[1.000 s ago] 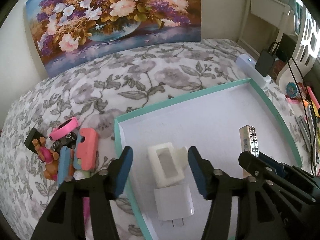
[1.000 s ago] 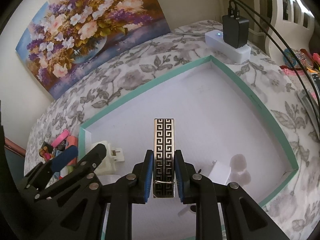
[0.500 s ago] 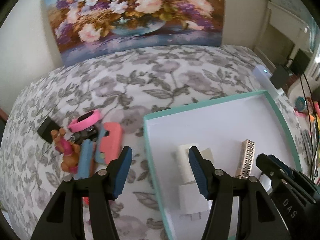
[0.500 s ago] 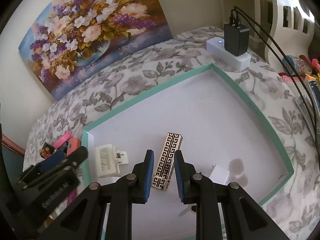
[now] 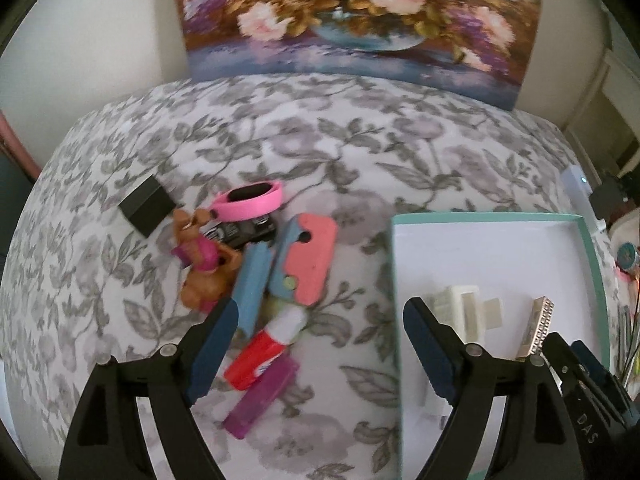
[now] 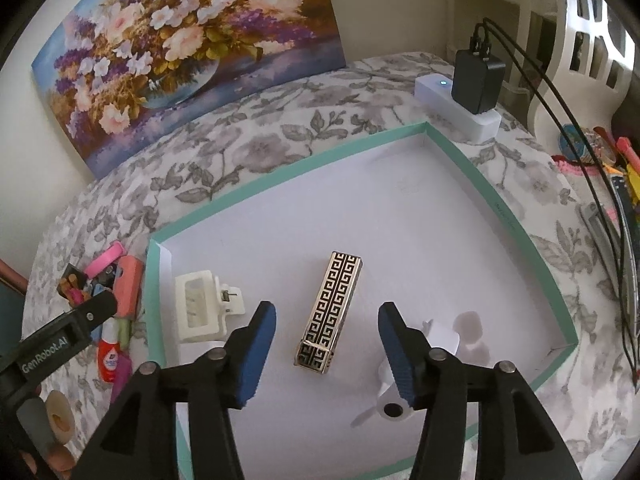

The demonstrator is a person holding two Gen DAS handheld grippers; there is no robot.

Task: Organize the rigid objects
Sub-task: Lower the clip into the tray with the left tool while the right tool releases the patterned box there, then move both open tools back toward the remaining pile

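Both right gripper (image 6: 327,354) jaws flank the patterned case (image 6: 329,313), untouching.

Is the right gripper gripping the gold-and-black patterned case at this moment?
No: the right gripper is open, and the gold-and-black patterned case lies flat on the tray floor between its spread fingers.

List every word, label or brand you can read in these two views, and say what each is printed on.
"GenRobot.AI": on the left gripper arm, seen from the right wrist view.
"DAS": on the right gripper body, seen from the left wrist view.
Red and white tube: its label is too blurred to read.
Black packet: its print is too small to read.
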